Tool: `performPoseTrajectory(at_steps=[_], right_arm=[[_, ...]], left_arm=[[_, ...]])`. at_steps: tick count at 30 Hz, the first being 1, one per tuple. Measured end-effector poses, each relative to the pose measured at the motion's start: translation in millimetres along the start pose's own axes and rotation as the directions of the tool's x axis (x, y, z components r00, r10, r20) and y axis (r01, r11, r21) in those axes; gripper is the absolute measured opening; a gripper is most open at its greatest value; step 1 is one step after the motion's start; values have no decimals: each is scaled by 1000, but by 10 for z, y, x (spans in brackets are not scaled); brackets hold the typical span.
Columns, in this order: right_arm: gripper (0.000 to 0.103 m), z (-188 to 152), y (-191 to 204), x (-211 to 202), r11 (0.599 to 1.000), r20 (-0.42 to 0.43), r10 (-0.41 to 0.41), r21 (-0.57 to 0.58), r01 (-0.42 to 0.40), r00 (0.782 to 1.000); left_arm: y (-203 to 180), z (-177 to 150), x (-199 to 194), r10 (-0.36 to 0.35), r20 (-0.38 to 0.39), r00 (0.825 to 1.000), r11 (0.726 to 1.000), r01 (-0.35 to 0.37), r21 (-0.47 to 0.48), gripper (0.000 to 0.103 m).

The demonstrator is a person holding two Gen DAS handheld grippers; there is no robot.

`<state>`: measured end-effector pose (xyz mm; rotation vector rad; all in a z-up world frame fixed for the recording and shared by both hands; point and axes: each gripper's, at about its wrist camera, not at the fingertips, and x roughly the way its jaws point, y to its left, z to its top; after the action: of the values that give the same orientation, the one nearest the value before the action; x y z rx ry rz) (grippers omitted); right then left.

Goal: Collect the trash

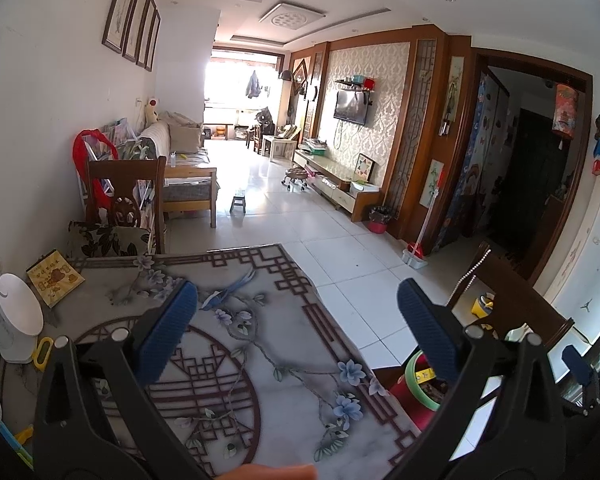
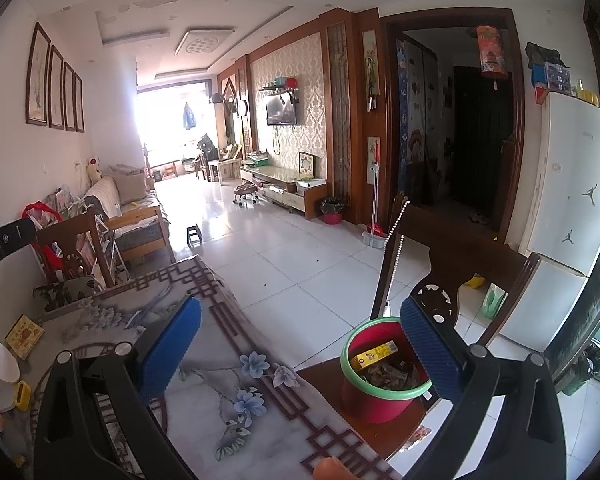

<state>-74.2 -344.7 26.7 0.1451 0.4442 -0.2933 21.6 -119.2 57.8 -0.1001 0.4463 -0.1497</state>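
A dining table [image 1: 260, 340] covered with a floral, lattice-patterned cloth was seen from two hand-held grippers. The left gripper [image 1: 298, 332] was held above the tabletop with its blue-padded fingers [image 1: 168, 336] spread wide and nothing between them. The right gripper [image 2: 300, 344] was likewise spread wide and empty, held over the table's right edge.

In the right wrist view, at about four o'clock, a small red bin with a green rim [image 2: 380, 380] was seen on a wooden chair seat [image 2: 328, 412] beside the table. Brownish scraps and a yellow carton [image 2: 374, 354] lay inside it. In the left wrist view the same bin [image 1: 414, 376] was partly hidden behind the right-hand finger.

The tabletop's middle appeared bare of litter; a white fan [image 1: 18, 320] and a yellow booklet [image 1: 54, 278] were noted at nine o'clock. Collection was judged nearly or wholly finished.
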Motion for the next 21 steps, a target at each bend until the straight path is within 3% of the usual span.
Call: performPoseTrajectory(at_steps=[9, 15, 21], right_arm=[[96, 19, -15, -41, 1000, 0, -2, -5, 2, 1000], [96, 138, 43, -155, 998, -2, -63, -15, 63, 998], [96, 290, 185, -302, 987, 33, -147, -67, 149, 989]], left_arm=[[-20, 26, -20, -5, -1, 1000, 1000, 5, -1, 98], [-12, 41, 1, -59, -39, 998, 998, 58, -20, 98], [-39, 13, -62, 31, 4, 1000, 999, -31, 15, 98]])
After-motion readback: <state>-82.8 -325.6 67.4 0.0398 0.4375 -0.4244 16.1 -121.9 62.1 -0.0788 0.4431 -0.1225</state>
